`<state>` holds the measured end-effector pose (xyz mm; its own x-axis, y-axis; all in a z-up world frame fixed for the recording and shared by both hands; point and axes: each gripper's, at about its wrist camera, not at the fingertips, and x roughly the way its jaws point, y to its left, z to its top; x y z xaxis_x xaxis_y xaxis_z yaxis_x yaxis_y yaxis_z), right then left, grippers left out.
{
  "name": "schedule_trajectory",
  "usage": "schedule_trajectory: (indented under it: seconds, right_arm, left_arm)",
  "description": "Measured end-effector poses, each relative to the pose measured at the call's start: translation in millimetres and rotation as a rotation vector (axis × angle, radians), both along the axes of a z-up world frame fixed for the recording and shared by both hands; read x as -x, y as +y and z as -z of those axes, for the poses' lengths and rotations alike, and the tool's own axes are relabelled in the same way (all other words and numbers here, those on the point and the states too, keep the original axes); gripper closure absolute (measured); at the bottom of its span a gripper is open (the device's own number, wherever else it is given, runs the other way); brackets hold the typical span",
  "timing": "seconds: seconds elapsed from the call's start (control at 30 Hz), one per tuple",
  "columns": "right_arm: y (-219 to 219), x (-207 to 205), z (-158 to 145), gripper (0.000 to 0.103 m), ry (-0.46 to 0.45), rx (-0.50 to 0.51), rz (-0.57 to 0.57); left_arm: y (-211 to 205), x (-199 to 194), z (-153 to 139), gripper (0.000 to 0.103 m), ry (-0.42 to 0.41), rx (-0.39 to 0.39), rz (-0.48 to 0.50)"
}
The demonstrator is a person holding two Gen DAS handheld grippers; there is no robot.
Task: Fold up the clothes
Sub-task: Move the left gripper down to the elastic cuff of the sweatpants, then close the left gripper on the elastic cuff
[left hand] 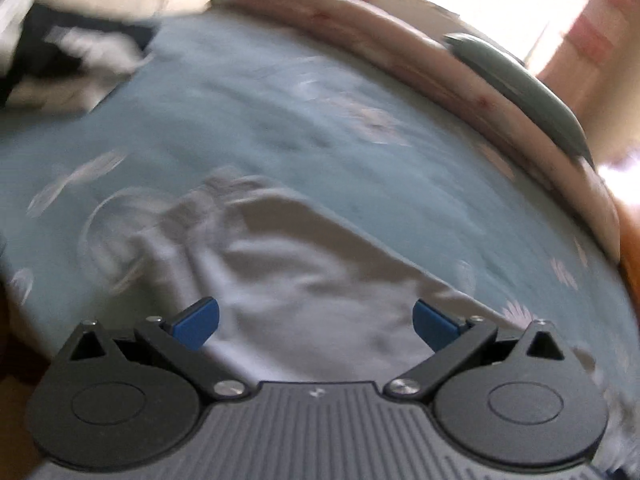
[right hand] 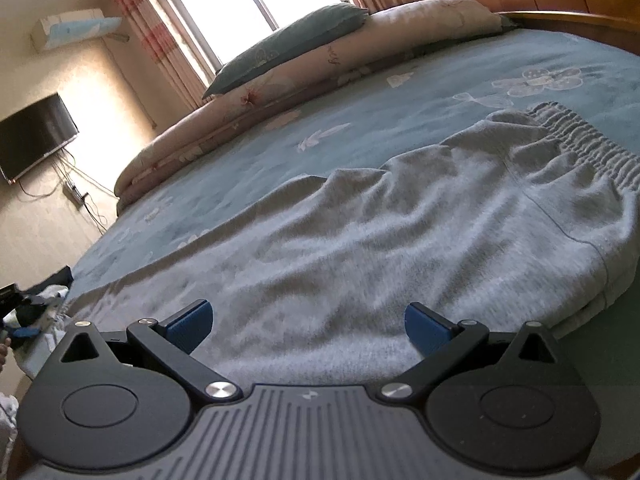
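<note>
A pair of grey trousers (right hand: 360,232) lies spread on the bed (right hand: 400,120), on the blue-green sheet with pale flower prints, with the gathered elastic waistband (right hand: 580,140) at the far right in the right wrist view and the legs running toward the lower left. The right gripper (right hand: 308,326) is low over the cloth with its jaws wide apart and nothing between the blue pads. The left gripper (left hand: 316,322) is also wide and empty, over a wrinkled part of the same trousers (left hand: 280,264). My judgement is that the folding has not really begun: the garment is laid out, but still creased, and no edge is held. The next move probably calls for each gripper to go down to an edge of the cloth, close on it, and then lift and carry it over, keeping both sides level so that the fold is straight. The left wrist picture is strongly blurred, so I cannot tell which part of the trousers it shows. The leg ends are cut off behind the right gripper's body. A dark pile of clothes (left hand: 72,60) at the bed's far corner is too unclear to name further.
</note>
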<state>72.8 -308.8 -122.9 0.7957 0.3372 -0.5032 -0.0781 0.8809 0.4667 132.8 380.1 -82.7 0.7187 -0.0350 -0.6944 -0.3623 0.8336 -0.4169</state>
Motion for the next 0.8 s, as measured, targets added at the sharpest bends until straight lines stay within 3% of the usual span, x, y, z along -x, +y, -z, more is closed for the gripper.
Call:
schedule_trajectory:
  seconds: [0.07, 0.13, 0.2, 0.37, 0.8]
  right_arm:
    - [2.5, -0.4, 0.2, 0.000, 0.003, 0.016, 0.000]
    - [4.6, -1.4, 0.3, 0.000, 0.007, 0.029, -0.001]
    - [6.7, -2.8, 0.5, 0.000, 0.012, 0.042, -0.002]
    - [11.1, -5.1, 0.8, 0.000, 0.017, 0.070, 0.003]
    - [17.4, -6.6, 0.4, 0.000, 0.022, 0.114, 0.004]
  left_arm:
    - [19.0, 8.0, 8.8, 0.007, -0.018, 0.047, -0.045]
    - [36.5, 15.8, 17.7, 0.031, -0.038, 0.090, -0.089]
    - [50.3, 18.8, 27.8, 0.038, -0.037, 0.134, -0.114]
    - [71.4, 17.7, 56.7, 0.038, -0.037, 0.271, -0.141]
    - [88.8, -6.7, 81.1, 0.038, -0.097, 0.409, -0.150]
